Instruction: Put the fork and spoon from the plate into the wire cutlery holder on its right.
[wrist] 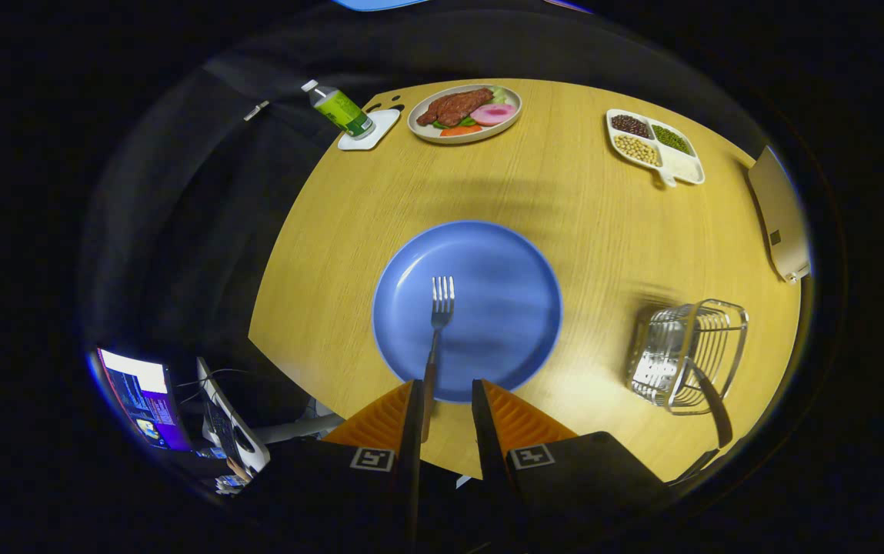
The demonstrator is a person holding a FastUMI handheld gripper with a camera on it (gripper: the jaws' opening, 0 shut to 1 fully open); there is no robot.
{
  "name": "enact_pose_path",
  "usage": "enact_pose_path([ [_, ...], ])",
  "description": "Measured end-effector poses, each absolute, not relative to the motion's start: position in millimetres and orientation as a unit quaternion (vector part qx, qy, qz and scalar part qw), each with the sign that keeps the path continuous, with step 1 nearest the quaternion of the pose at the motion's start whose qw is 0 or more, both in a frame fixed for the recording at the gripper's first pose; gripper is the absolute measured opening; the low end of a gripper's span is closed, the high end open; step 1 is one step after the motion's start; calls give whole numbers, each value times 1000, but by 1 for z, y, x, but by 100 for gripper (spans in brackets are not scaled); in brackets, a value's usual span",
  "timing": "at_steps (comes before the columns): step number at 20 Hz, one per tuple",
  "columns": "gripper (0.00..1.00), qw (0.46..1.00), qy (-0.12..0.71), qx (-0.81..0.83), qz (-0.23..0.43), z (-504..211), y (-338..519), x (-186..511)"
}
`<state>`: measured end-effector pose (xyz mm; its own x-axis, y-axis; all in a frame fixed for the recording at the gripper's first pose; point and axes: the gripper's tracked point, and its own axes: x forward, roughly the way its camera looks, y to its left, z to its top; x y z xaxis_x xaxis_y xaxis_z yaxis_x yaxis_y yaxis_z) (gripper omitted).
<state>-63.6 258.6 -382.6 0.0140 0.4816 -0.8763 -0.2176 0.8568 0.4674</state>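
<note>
Fork point(438, 323): on blue plate point(518, 308), handle toward tool point(445, 404), tines away, handle end beside left finger; tool part open, gripping nothing; wire cutlery holder point(684, 354) to plate's right on table point(588, 223)

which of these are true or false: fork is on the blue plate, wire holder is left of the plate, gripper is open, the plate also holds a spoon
1. The silver metal fork lies on the round blue plate. True.
2. The silver wire cutlery holder stands left of the plate. False: it stands to its right.
3. The gripper is open, with the fork handle against the left finger. True.
4. A spoon lies on the plate beside the fork. False: the fork lies there alone.
</note>
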Motion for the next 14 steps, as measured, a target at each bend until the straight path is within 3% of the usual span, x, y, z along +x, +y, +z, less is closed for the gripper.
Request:
enact_pose_path([
  [12, 40, 697, 694, 35, 178, -468, 301, -76],
  [14, 20, 701, 693, 38, 165, -469, 298, -71],
])
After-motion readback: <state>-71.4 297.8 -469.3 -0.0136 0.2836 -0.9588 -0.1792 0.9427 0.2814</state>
